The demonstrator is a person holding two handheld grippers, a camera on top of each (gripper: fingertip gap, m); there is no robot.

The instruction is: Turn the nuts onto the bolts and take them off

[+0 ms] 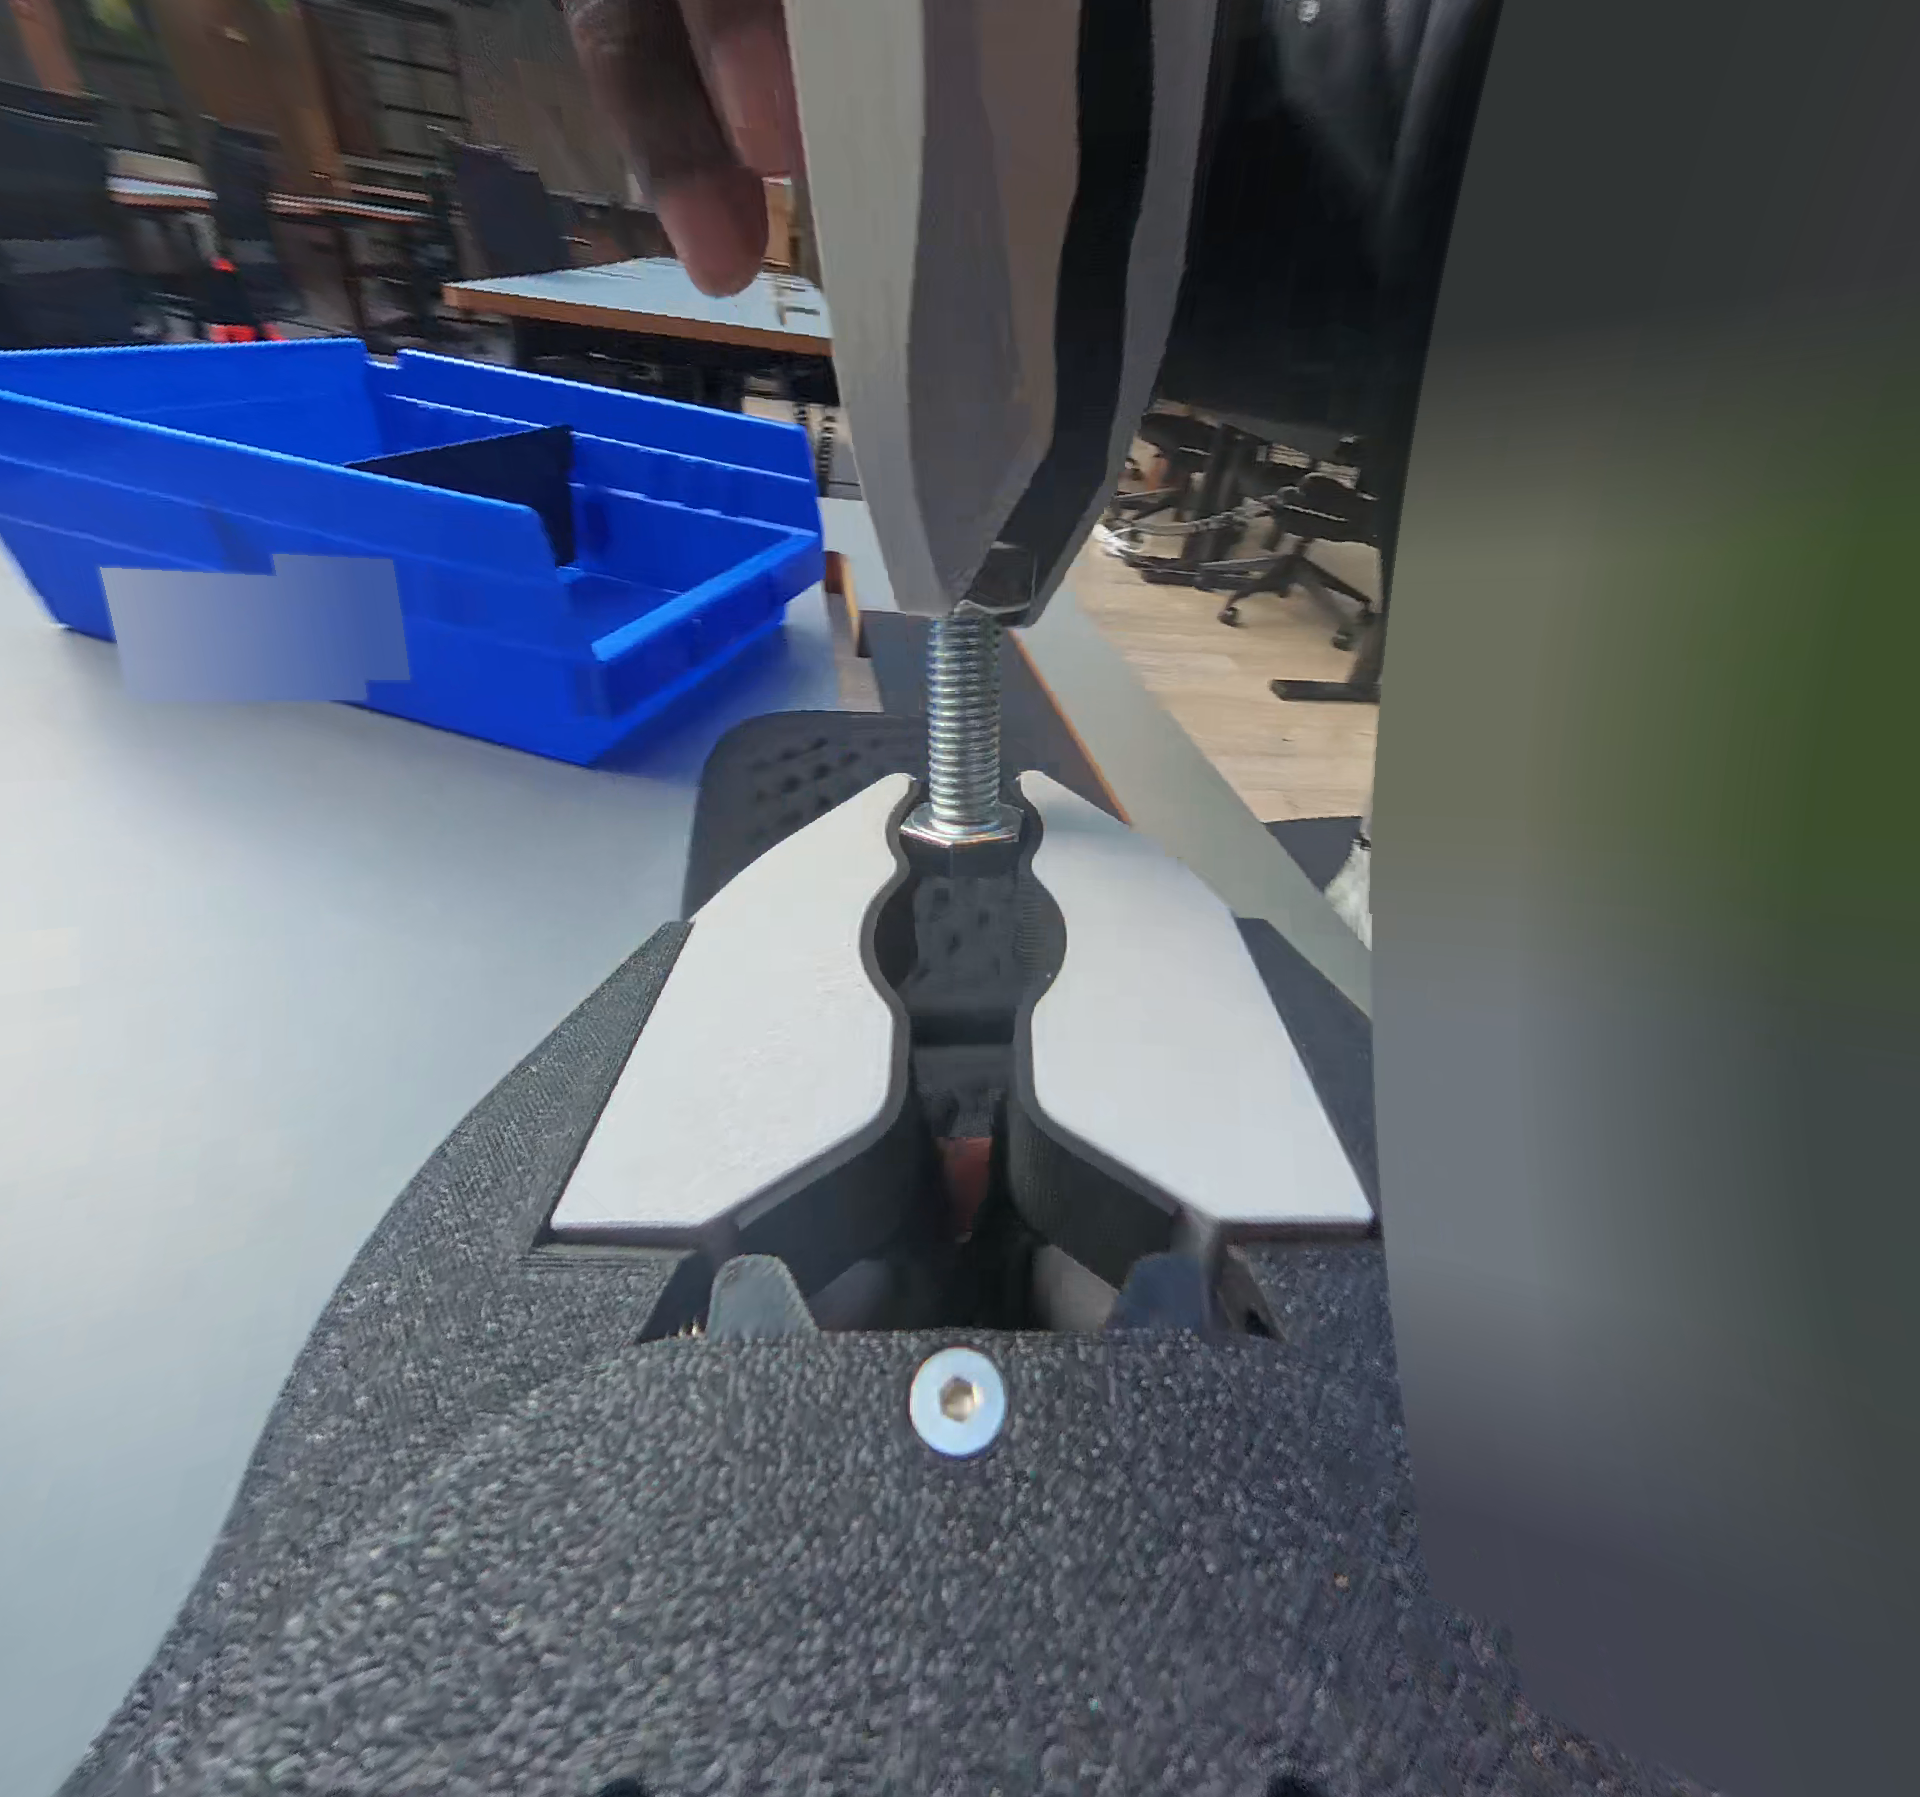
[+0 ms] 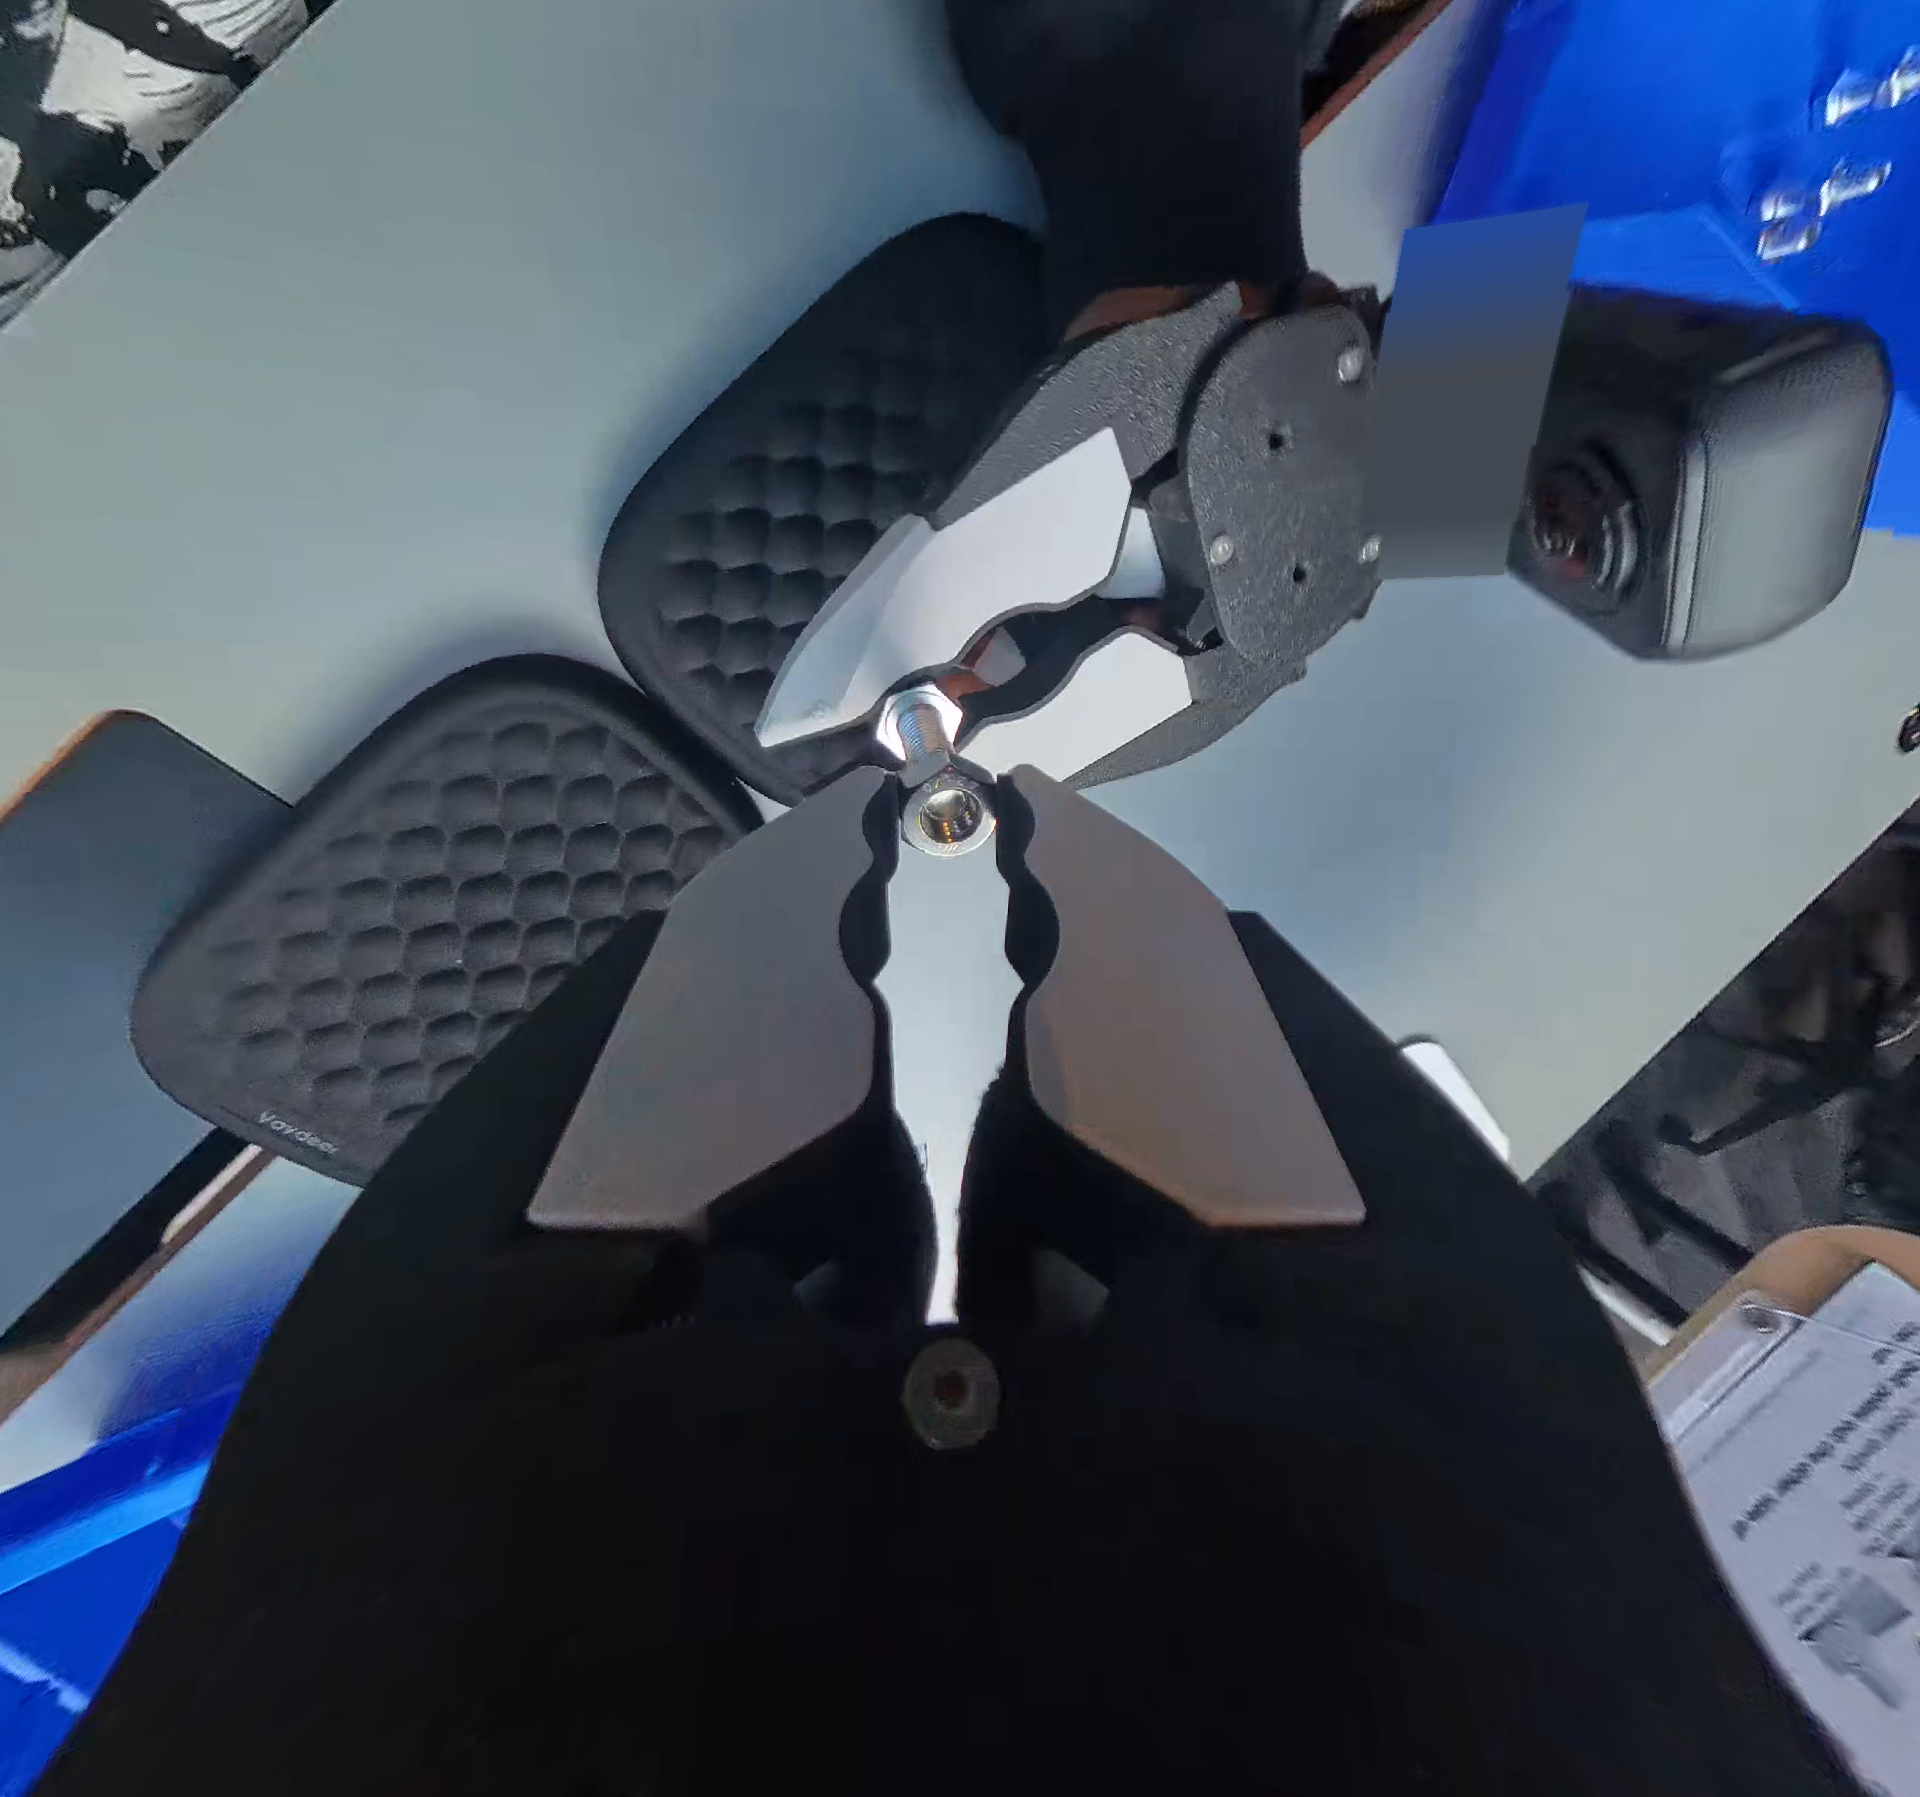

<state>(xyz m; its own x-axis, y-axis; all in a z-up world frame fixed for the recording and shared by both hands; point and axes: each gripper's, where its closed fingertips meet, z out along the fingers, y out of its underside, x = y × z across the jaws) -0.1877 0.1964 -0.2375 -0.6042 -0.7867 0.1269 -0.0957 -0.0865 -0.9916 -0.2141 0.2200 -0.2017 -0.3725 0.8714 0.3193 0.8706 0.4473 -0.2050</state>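
while the left gripper (image 1: 964, 838) pinches the nut (image 1: 968, 828), the right gripper (image 2: 943, 817) clamps the bolt (image 1: 964, 713) head above the table (image 1: 312, 916).

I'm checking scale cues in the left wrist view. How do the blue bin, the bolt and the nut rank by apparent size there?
1. blue bin, largest by far, though it sits farther back.
2. bolt, its threaded shank showing between the two grippers.
3. nut, smallest, held by the left gripper.

Left wrist: level across pale grey desk (image 1: 312, 916). Right wrist: straight down, close. Shared: threaded silver steel bolt (image 1: 964, 719) (image 2: 925, 745).
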